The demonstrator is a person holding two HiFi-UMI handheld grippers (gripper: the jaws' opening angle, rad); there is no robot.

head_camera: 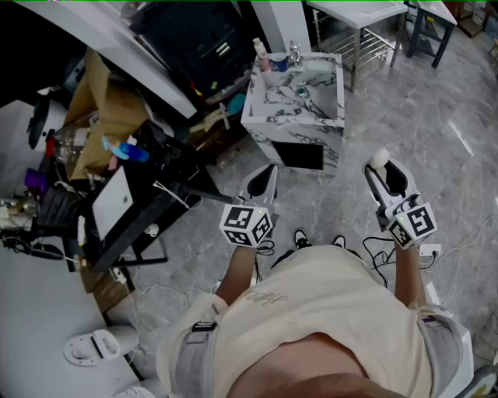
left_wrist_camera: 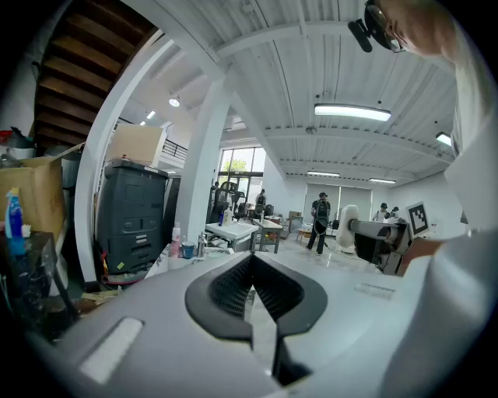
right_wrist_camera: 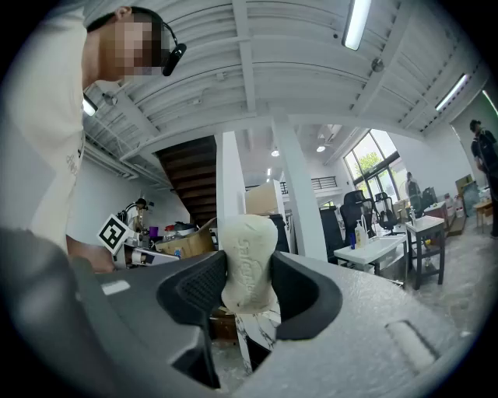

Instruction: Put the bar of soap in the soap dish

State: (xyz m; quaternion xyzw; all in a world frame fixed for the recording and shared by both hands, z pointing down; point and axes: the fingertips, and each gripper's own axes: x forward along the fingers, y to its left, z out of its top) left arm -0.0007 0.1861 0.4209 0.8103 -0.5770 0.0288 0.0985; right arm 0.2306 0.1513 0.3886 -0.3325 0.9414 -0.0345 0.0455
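Observation:
A cream bar of soap (head_camera: 379,159) stands upright between the jaws of my right gripper (head_camera: 381,168), which is shut on it at waist height over the floor. The right gripper view shows the soap (right_wrist_camera: 249,256) pressed by both pads, with the right gripper (right_wrist_camera: 249,274) pointing level. My left gripper (head_camera: 267,176) is beside it, jaws together and empty; its pads meet at the tip of the left gripper (left_wrist_camera: 250,268). Ahead stands a marble sink stand (head_camera: 292,109) with a faucet (head_camera: 300,92) and a pale dish-like item (head_camera: 315,70), too small to identify.
Bottles and a cup (head_camera: 268,58) sit at the stand's back left corner. A black cabinet (head_camera: 194,39), cardboard boxes (head_camera: 109,109) and a cluttered black cart (head_camera: 148,202) fill the left. White tables (head_camera: 358,15) stand behind. Cables (head_camera: 440,247) trail on the floor. Distant people (left_wrist_camera: 320,221) walk.

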